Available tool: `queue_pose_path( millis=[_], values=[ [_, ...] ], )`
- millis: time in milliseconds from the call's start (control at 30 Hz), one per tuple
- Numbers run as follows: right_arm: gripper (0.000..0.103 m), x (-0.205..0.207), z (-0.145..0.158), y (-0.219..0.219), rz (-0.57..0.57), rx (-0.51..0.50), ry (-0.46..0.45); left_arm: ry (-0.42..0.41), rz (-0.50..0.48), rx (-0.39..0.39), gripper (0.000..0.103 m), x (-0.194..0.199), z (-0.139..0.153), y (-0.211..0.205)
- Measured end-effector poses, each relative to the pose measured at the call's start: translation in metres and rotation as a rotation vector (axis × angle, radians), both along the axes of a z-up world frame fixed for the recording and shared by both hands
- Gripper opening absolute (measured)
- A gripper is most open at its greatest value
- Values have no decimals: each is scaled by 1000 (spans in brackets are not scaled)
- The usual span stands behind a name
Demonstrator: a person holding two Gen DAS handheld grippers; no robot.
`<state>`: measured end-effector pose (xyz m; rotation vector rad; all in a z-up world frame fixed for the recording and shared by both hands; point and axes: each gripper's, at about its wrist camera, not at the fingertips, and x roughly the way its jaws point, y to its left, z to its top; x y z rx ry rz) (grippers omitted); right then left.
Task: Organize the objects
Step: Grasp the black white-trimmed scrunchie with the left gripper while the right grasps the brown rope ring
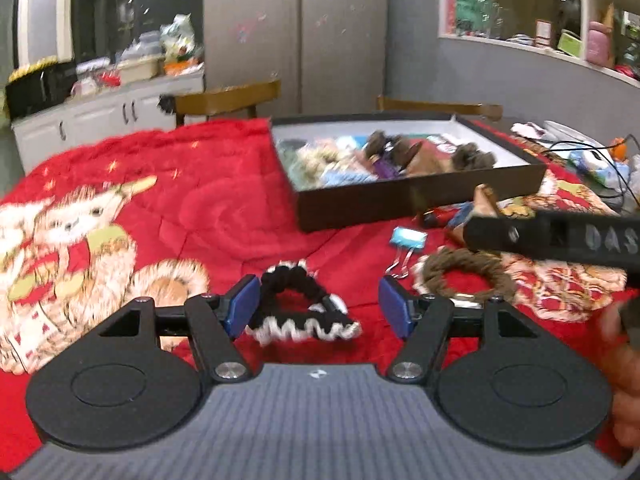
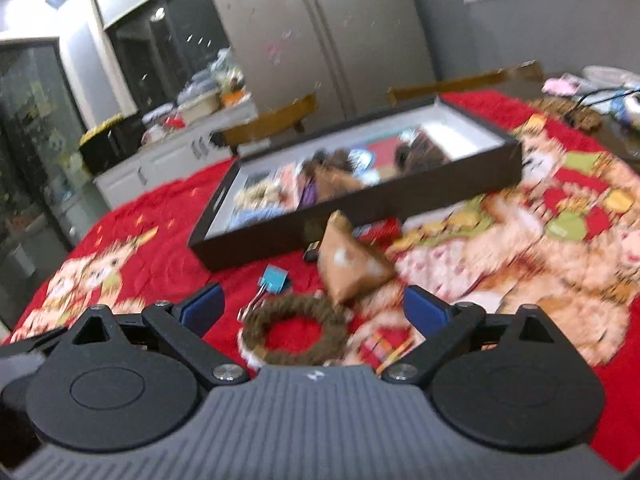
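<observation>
A red quilted blanket [image 1: 208,200] printed with cartoon animals covered the table, and both views looked across it toward grey cabinet doors and wooden chair backs at the far edge. Near that far edge sat a shallow dark box [image 1: 420,200] with a white lining, already holding a jumble of fluffy and coloured items too blurred to name singly; in the right wrist view the same box [image 2: 400,196] appeared tilted and smeared by motion.

The left gripper [image 1: 318,306] stood spread wide, grasping nothing, its blue pads [image 1: 240,306] on either side of a black-and-white scrunchie [image 1: 304,308] that lay on the blanket toward the near edge. Only the left wrist view showed this scrunchie. That view also caught the black body of the other tool crossing in from the right, above a brown scrunchie [image 1: 464,276].

The right gripper [image 2: 312,312] was likewise spread wide and empty, framing the brown scrunchie [image 2: 294,330], which lay flat on the blanket between the pads without touching either. Just beyond it, the right wrist view showed a brown pyramid-shaped packet [image 2: 352,268] plainly, whereas the left view hid most of it behind the tool.

A blue binder clip [image 1: 406,240] with silver handles lay between the box and the two scrunchies, and appeared in the right view [image 2: 274,280] just beside the brown ring.

Open shelves [image 1: 580,20] of clutter appeared clearly only in the left view.
</observation>
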<state>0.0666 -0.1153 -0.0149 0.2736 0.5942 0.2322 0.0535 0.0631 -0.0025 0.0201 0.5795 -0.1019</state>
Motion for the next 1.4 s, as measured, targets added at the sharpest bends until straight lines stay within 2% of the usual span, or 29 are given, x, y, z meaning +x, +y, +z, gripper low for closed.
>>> queue_pose_path(
  millis=[200, 467, 533, 700, 867, 933, 1167, 1233, 1400],
  values=[
    [100, -1, -6, 8, 40, -39, 17, 68, 87, -38, 71, 9, -7, 14],
    [101, 8, -6, 10, 89, -36, 29, 66, 89, 21, 69, 9, -7, 8],
    [101, 9, -6, 10, 98, -38, 30, 63, 89, 28, 66, 8, -7, 7],
    [97, 9, -6, 13, 102, -56, 26, 54, 102, 27, 42, 7, -7, 8],
    [87, 5, -6, 20, 101, -124, 16, 51, 124, 31, 34, 6, -7, 9],
    [77, 3, -6, 21, 116, -135, 11, 51, 125, 30, 34, 5, -7, 10],
    [53, 1, -5, 24, 95, -189, 3, 51, 129, 29, 34, 5, -7, 10],
    [32, 2, -5, 21, 64, -188, 6, 51, 131, 30, 34, 5, -7, 10],
    [27, 2, -5, 17, 53, -174, 9, 50, 135, 32, 34, 5, -7, 10]
  ],
)
